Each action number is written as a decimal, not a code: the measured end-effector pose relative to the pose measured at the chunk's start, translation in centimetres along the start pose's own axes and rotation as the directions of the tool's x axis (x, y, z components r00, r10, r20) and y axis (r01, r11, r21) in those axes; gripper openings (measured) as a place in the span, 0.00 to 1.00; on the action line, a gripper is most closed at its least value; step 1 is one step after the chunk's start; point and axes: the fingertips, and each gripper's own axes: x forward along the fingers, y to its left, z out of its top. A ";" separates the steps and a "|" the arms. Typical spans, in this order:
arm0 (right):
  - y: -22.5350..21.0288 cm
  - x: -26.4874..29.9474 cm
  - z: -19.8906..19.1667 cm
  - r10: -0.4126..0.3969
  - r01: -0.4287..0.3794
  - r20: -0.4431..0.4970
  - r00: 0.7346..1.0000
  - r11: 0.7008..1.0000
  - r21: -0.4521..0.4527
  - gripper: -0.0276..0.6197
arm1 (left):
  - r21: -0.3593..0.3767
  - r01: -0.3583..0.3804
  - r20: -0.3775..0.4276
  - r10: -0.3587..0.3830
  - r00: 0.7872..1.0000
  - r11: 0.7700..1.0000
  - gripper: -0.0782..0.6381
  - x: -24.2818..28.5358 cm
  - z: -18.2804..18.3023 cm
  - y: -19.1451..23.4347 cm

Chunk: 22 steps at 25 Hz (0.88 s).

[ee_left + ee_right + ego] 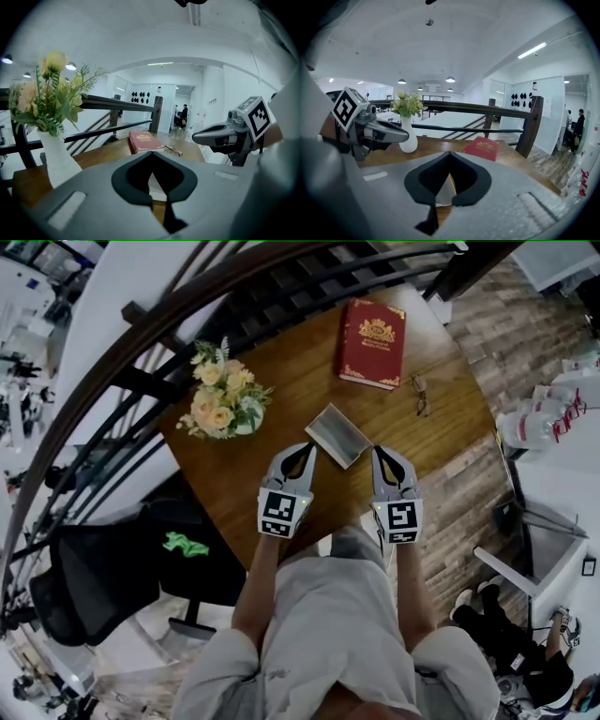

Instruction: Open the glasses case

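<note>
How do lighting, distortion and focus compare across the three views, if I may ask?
Head view: strong fisheye bows the railing into an arc, edges darken, but the table and glasses case are evenly lit and sharp. Left gripper view: black circular vignette, the near flowers look soft against a bright white background. Right gripper view: same vignette, ceiling lamps glare, the red book stays clear.

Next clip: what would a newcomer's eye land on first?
The red book at the far edge of the wooden table stands out, with a flower bouquet at the left. Mid-table, a grey glasses case sits ahead of the left tool and right tool, both shut and empty.
</note>
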 end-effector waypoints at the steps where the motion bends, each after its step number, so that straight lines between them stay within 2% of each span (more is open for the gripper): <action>1: 0.3 -0.2 0.4 0.004 -0.004 0.010 1.000 1.000 -0.006 0.05 | 0.003 0.002 0.008 -0.002 1.000 1.000 0.13 -0.3 0.3 -0.1; 22: 0.9 -0.3 2.2 0.018 -0.017 0.035 0.999 1.000 -0.021 0.05 | 0.040 0.015 0.028 -0.016 0.999 0.999 0.13 -0.6 1.5 -0.3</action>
